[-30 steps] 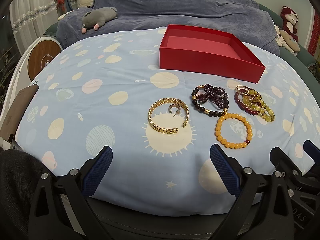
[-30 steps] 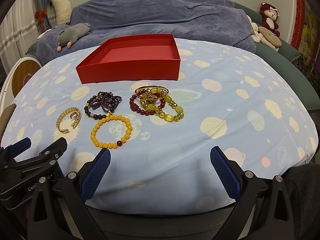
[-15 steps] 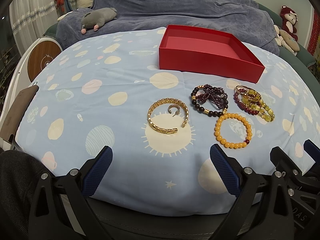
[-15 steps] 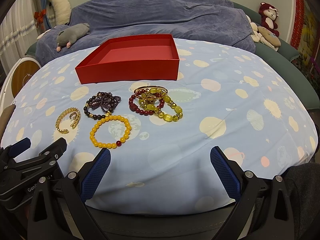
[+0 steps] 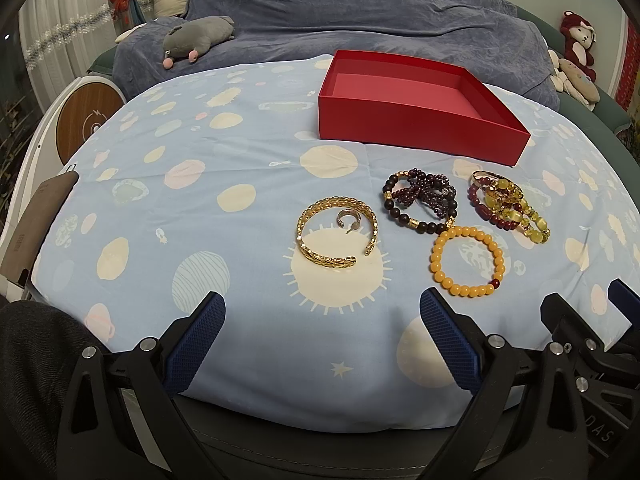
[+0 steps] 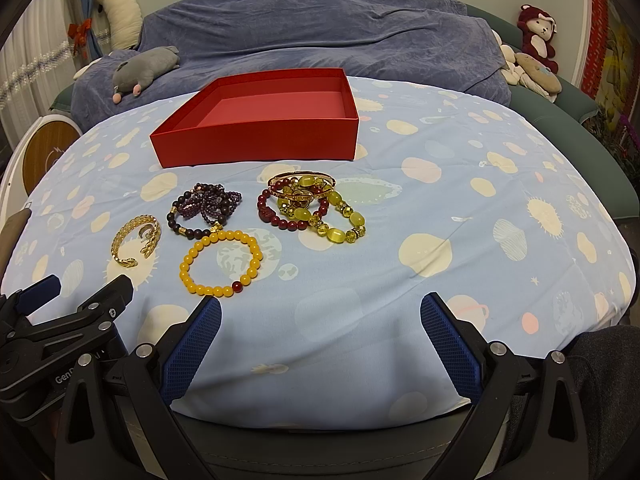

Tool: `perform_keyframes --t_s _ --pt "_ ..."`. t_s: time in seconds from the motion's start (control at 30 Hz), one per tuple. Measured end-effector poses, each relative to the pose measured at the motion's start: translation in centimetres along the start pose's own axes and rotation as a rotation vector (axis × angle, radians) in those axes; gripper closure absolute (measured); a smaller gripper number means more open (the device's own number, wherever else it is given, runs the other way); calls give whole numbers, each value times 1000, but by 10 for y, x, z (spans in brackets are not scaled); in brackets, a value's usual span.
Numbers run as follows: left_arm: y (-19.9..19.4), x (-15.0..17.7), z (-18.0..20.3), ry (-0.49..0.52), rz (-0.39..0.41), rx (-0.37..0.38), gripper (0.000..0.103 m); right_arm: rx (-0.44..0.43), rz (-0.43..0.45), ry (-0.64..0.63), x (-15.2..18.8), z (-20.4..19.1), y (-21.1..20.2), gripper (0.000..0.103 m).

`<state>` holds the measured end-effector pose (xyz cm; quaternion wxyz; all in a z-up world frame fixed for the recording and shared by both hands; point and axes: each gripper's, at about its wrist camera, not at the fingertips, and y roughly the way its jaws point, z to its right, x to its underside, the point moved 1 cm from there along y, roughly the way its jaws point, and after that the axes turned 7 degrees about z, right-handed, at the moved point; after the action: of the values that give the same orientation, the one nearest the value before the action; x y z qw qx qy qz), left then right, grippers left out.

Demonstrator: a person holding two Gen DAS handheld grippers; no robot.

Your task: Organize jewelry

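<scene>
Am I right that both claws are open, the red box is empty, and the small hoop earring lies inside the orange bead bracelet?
Not quite. The earring lies inside the gold cuff, not the orange bracelet; the left wrist view shows it. The rest holds: the left claw and right claw are open, and the red box is empty.

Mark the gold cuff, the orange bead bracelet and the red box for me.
gold cuff [image 5: 310, 251]: left wrist view, on its near-left band.
orange bead bracelet [image 6: 193, 251]: right wrist view, on its left-side beads.
red box [image 6: 256, 145]: right wrist view, on its front wall.
</scene>
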<state>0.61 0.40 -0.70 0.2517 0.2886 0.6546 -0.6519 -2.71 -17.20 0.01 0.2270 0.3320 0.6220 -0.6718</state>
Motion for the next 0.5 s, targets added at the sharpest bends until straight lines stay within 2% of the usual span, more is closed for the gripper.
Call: perform_keyframes --t_s 0.5 --pt "-1 0 0 2 1 -1 10 0 -1 1 0 0 0 7"
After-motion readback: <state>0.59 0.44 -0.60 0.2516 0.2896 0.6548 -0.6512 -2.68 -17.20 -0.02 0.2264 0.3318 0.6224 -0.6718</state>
